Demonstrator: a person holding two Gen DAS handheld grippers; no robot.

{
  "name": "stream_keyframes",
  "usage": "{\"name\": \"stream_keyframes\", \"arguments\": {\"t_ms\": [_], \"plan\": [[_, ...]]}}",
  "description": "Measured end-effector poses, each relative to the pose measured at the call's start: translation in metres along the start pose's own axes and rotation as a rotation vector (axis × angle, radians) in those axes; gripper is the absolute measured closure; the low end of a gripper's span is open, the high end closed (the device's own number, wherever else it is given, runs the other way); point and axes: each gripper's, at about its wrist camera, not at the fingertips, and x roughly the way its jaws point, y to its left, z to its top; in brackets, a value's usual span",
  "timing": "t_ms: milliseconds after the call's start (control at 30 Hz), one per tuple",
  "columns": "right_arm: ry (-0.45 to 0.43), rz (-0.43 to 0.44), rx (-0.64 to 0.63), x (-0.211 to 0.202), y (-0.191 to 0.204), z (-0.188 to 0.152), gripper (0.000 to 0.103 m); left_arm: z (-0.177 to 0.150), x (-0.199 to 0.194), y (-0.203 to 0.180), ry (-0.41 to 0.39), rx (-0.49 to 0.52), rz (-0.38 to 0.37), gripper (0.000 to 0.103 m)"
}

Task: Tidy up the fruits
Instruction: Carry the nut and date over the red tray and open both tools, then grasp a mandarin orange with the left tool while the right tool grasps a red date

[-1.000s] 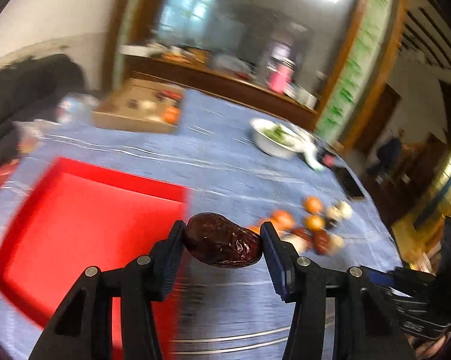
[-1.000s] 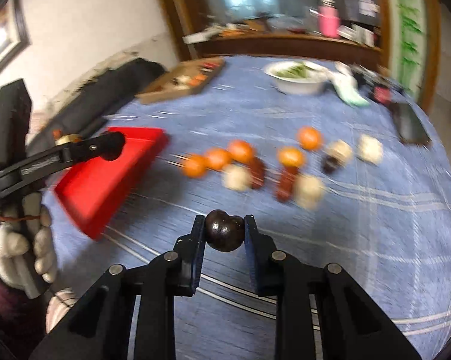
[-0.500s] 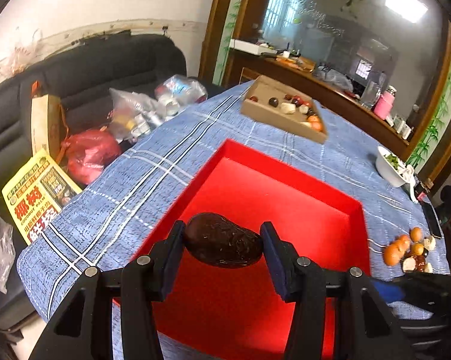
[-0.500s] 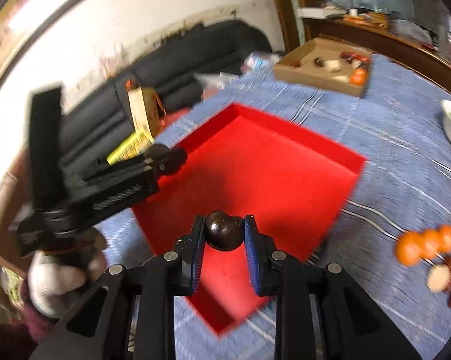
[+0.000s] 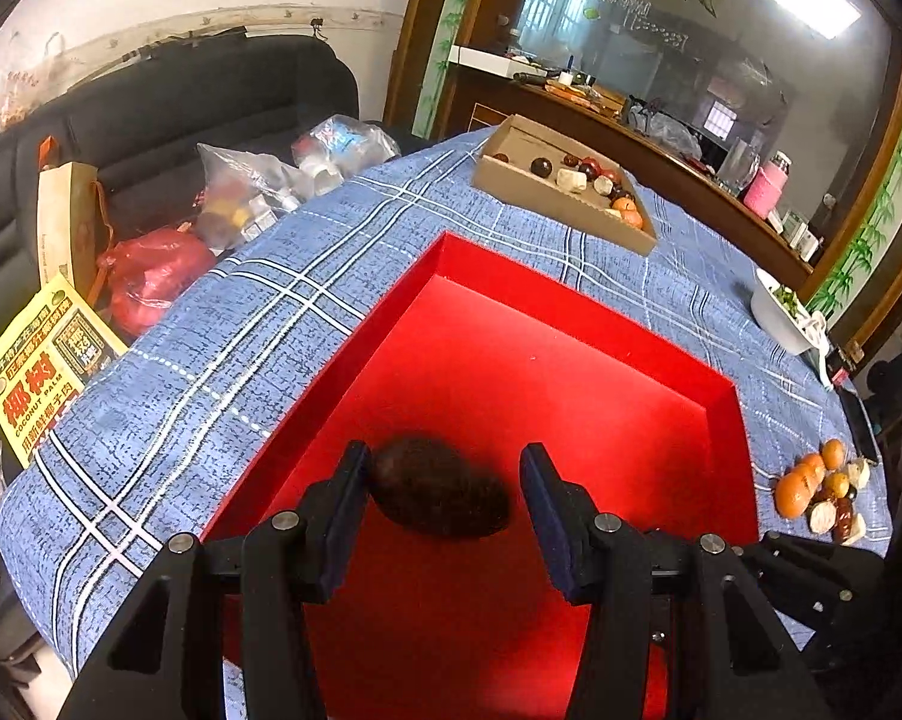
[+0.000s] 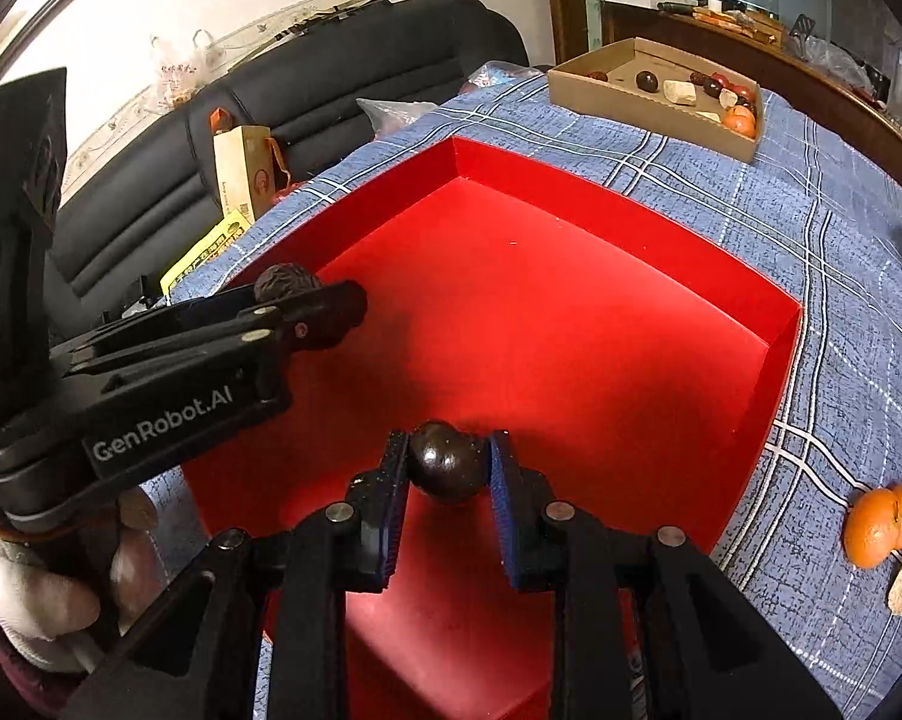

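1. The left gripper (image 5: 444,483) hangs over the near left part of the red tray (image 5: 571,312), its fingers spread apart; the dark wrinkled date (image 5: 441,486) sits between them, touching the left pad and clear of the right one (its outline is blurred, so whether it rests on the tray floor cannot be told).
2. From the right wrist view, the left gripper (image 6: 306,315) shows side-on at the tray's left rim, with the date (image 6: 285,279) at its tip and a white-gloved hand (image 6: 36,594) around its handle.
3. The right gripper (image 6: 447,468) is clamped on a small dark round fruit (image 6: 447,465), both blue pads pressed against its sides, above the near end of the red tray (image 6: 571,312).
4. The tray lies on a desk (image 5: 222,372) covered with a blue plaid cloth.
5. Right of the tray, a cluster of loose fruit (image 5: 823,495) lies on the cloth: small oranges, pale pieces and dark ones, close together.
6. Beyond the tray's far corner stands a shallow cardboard box (image 5: 565,192) holding more mixed fruit.
7. At the far right edge of the desk is a white bowl (image 5: 778,312) with something green inside.
8. Left of the desk, a black sofa (image 5: 168,108) carries plastic bags (image 5: 234,198) and a yellow printed package (image 5: 42,372).
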Motion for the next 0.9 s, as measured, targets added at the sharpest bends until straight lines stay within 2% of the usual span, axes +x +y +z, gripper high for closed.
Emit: {"name": "stream_keyframes", "arguments": {"t_ms": [300, 367, 433, 600, 733, 900], "plan": [[-0.065, 0.028, 0.044, -0.030, -0.014, -0.003, 0.075, 0.006, -0.025, 0.001, -0.027, -0.053, -0.019, 0.041], [-0.087, 0.036, 0.071, -0.042, -0.024, -0.005, 0.075, 0.007, -0.030, -0.003, -0.032, -0.058, -0.030, 0.039], [-0.113, 0.051, 0.106, -0.057, -0.038, -0.009, 0.069, 0.007, -0.036, -0.011, -0.039, -0.054, -0.045, 0.038], [-0.182, 0.066, 0.196, -0.095, -0.076, -0.023, 0.068, 0.005, -0.045, -0.035, -0.043, -0.017, -0.069, 0.036], [-0.248, 0.022, 0.283, -0.137, -0.125, -0.051, 0.064, 0.000, -0.047, -0.057, -0.037, 0.017, -0.094, 0.035], [-0.275, -0.144, 0.390, -0.175, -0.194, -0.095, 0.064, -0.008, -0.038, -0.094, 0.001, 0.080, -0.152, 0.035]]}}
